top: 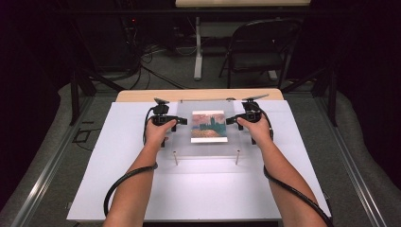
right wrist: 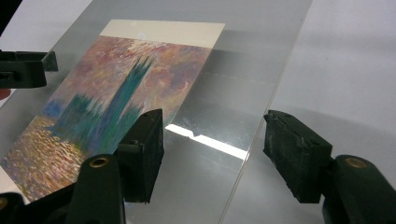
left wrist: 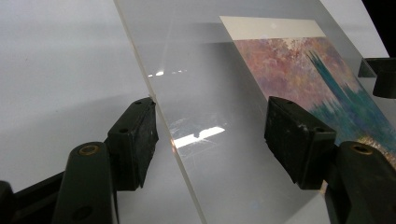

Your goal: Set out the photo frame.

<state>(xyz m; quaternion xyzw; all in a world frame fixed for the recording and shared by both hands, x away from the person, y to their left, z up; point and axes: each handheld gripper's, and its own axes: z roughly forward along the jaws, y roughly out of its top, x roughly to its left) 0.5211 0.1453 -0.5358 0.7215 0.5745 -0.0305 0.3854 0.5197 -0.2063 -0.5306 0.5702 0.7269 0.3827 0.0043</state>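
Two hand-held grippers, left and right, gape unclenched astride opposite edges of the stiff, slippery, scratch-prone clear acrylic sheet covering a painted print between them, best pinched by those edges.

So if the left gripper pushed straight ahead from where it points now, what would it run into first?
Probably nothing at once: the left gripper has open fingers straddling the edge of the clear acrylic sheet, which would slide deeper between them. Farther on lie the painting print and the right gripper; depth is unclear.
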